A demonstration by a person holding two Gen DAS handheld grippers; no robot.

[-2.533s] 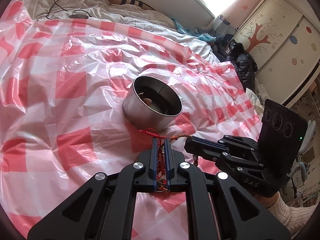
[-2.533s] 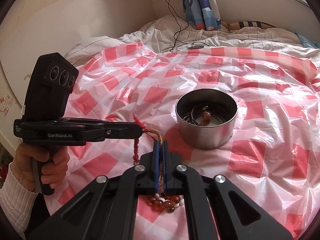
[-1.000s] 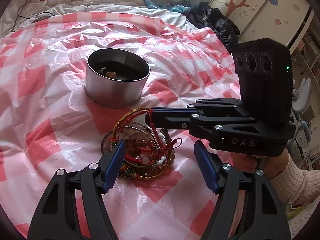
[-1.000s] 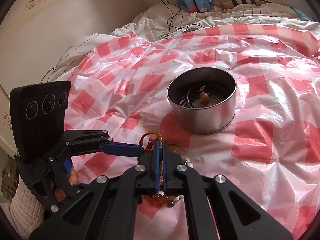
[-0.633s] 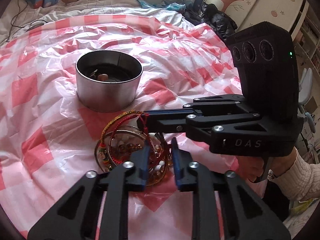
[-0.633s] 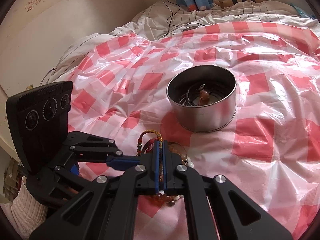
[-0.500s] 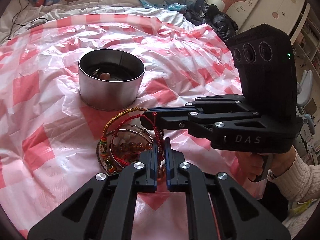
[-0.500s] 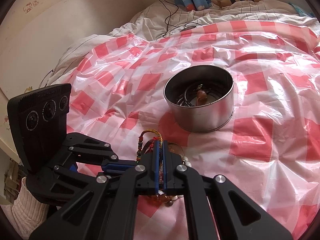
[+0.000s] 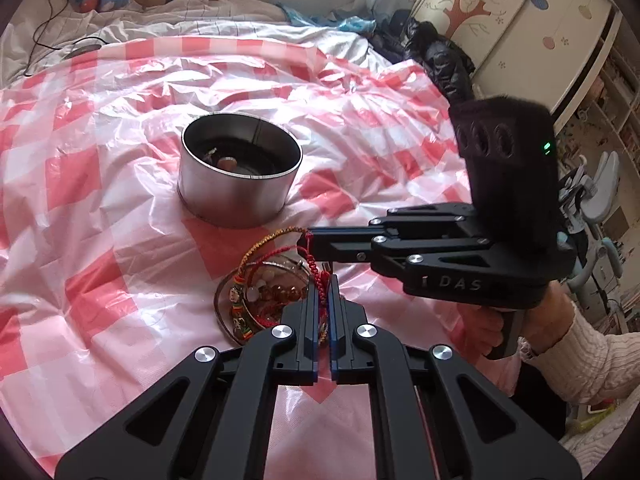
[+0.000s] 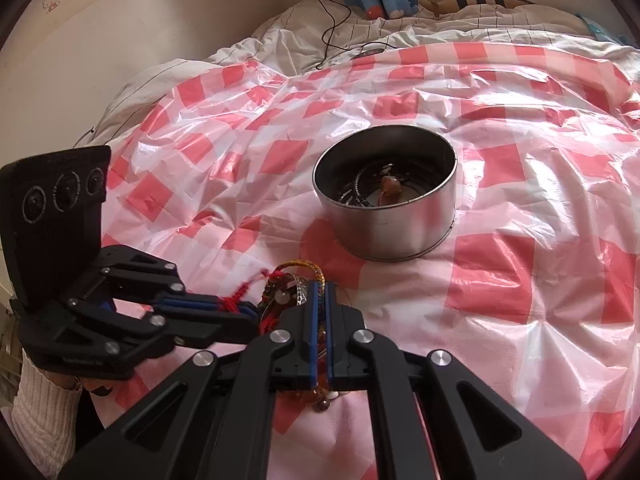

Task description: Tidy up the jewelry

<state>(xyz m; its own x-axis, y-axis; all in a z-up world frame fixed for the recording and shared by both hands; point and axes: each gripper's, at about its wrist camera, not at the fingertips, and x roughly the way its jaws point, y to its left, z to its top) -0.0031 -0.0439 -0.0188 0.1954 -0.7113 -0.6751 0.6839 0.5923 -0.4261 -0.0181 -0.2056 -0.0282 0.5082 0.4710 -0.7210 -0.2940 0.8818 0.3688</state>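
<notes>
A tangle of bracelets [image 9: 262, 296], with brown beads, a thin metal bangle and coloured cords, lies on the red-and-white checked plastic sheet [image 9: 100, 216]. My left gripper [image 9: 323, 282] is shut on a red braided cord [image 9: 316, 270] from that tangle. My right gripper [image 10: 320, 285] is shut on a gold woven cord [image 10: 304, 266] that loops out over the pile. The two tips sit close together, the right gripper [image 9: 311, 242] crossing in from the right. Just behind stands a round metal tin [image 10: 384, 236] holding rings and a brown stone [image 10: 390, 188].
White striped bedding [image 10: 320, 28] with a black cable [image 10: 332, 20] lies beyond the sheet. A black garment [image 9: 444, 64] and a painted wardrobe [image 9: 532, 28] are at the back right. A wall [image 10: 120, 40] borders the bed's left side. Cream-sleeved hands [image 9: 576, 344] hold both grippers.
My left gripper, wide open over the pile a second ago, has shut on the red cord. The right gripper stayed shut on its cord and barely moved.
</notes>
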